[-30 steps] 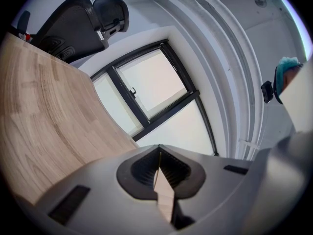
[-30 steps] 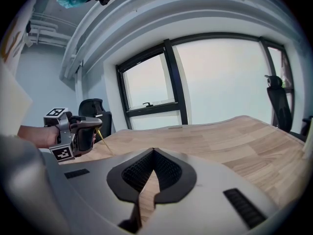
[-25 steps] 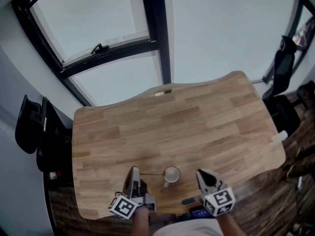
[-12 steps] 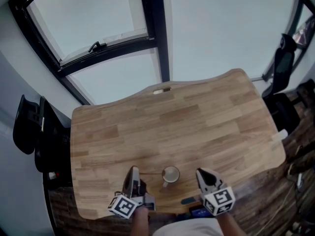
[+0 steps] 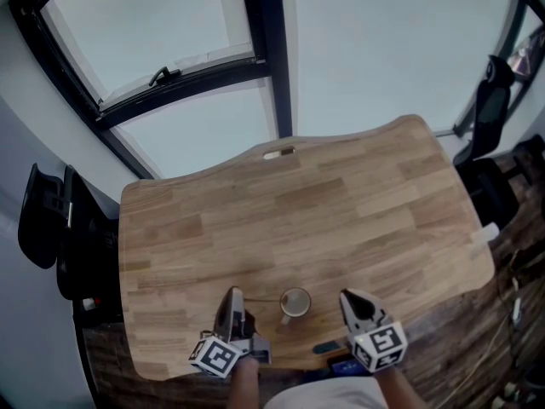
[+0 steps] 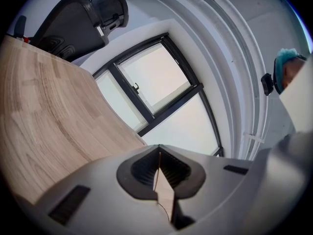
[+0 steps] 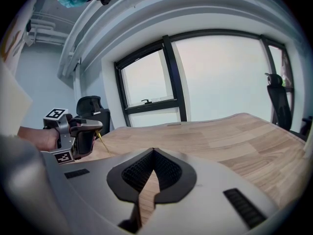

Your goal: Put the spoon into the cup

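Both pairs of jaws together: left gripper (image 5: pixel 232 295) pinches spoon (image 5: pixel 262 299) beside cup (image 5: pixel 296 302), right gripper (image 5: pixel 348 297) empty

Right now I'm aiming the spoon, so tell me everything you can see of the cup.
The cup is small, round and pale, seen from above with its open mouth up and a brownish inside. A short handle points toward the near edge. It stands upright on the wooden table, between the left gripper and the right gripper. The thin spoon reaches its left rim; contact is unclear.

Head view overhead, gripper views low, table (image 5: pixel 341 194) apparently shared
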`<state>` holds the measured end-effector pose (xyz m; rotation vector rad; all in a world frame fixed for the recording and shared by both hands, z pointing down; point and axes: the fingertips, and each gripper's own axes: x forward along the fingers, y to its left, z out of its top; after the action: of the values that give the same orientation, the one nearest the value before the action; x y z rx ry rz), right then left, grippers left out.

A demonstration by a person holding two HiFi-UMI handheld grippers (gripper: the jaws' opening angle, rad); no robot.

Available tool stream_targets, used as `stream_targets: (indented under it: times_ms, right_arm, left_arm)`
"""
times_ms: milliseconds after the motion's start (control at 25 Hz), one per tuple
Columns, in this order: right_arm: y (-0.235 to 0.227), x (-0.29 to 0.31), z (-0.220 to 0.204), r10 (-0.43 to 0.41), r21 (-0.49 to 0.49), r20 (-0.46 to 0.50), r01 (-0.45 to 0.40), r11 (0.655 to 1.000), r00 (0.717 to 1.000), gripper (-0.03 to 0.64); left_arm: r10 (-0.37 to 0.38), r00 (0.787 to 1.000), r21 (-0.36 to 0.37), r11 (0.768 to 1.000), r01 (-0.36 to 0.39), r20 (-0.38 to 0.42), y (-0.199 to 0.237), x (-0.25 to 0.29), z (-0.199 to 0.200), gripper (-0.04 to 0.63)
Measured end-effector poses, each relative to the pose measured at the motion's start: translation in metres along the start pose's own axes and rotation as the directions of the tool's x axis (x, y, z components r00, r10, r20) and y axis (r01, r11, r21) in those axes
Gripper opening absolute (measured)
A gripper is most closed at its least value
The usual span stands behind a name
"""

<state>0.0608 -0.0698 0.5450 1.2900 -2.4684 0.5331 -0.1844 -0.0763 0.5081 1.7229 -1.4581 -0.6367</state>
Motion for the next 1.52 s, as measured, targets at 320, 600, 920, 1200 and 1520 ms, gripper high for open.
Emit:
stream_targets:
  times_ms: [320,600,920,1200,1520]
  right_arm:
    - [-0.002,0.004,0.0,-0.005,-0.002,-0.01,0.005,1.0,1.0,-0.003]
    - [-0.003,0.005,-0.003,-0.007,-0.003,-0.024,0.007,1.0,1.0,-0.003]
    - [-0.003,0.007,-0.005,-0.01,-0.007,-0.032,0.01,1.0,0.999,-0.003]
    - [-0.001,0.011,-0.005,0.0,-0.008,-0.037,0.0,1.0,0.999,-0.003]
    - [-0.003,0.01,-0.012,-0.002,-0.017,-0.07,0.001,1.0,0.998,-0.003]
  left_arm:
    - [0.003,1.0,-0.003,1.0,-0.003,-0.014,0.005,0.003,-0.004,-0.002]
    - [-0.003,0.999,0.018,1.0,0.003,-0.033,0.01,0.005,-0.011,-0.002]
    - [0.007,0.999,0.008,1.0,-0.007,-0.049,0.014,0.007,-0.016,-0.002]
    - [0.017,0.998,0.014,1.0,-0.016,-0.061,0.014,0.011,-0.018,-0.002]
    - [0.013,0.997,0.016,1.0,-0.011,-0.081,0.016,0.014,-0.025,-0.002]
